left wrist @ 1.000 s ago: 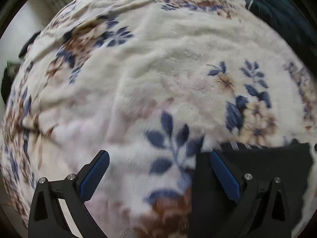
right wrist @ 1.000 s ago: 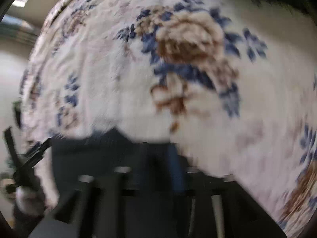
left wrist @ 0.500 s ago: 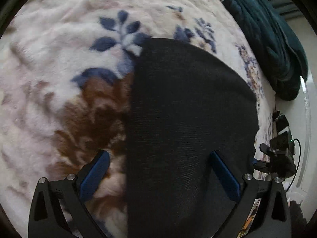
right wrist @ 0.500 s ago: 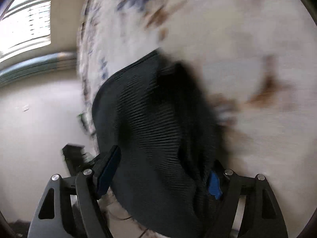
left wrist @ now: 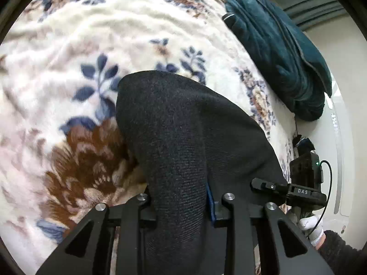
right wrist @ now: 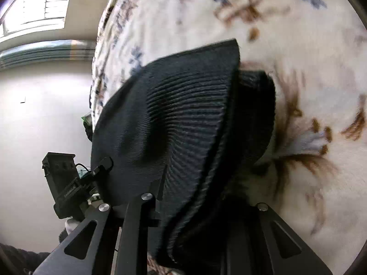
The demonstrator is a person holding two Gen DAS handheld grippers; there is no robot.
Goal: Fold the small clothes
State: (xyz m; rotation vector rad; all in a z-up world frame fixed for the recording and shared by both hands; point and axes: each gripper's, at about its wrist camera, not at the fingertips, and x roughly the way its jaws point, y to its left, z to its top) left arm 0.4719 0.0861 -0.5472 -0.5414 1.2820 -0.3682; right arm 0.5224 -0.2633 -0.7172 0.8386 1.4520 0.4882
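Note:
A small black knit garment (left wrist: pixel 183 126) lies on a floral fleece blanket (left wrist: pixel 68 45). Its near edge is gathered into a thick fold between the fingers of my left gripper (left wrist: pixel 181 204), whose jaws are closing and pinch the cloth. In the right wrist view the same garment (right wrist: pixel 172 114) shows its ribbed side, partly lifted and doubled over. My right gripper (right wrist: pixel 195 206) is also closing, with the cloth bunched between its fingers. Each gripper shows at the other view's edge: the right gripper (left wrist: pixel 270 186) and the left gripper (right wrist: pixel 103 165).
A dark teal plush garment (left wrist: pixel 275 45) is heaped at the blanket's far right edge. The blanket (right wrist: pixel 298 34) drops off toward a pale floor and a window (right wrist: pixel 45 0) on the left. A white-gloved hand (left wrist: pixel 312 226) holds the right gripper.
Both grippers' jaws went from wide open to closed on the black garment. Its near edge, flat half a second ago, is now bunched and raised. The right wrist view swung down onto the cloth.

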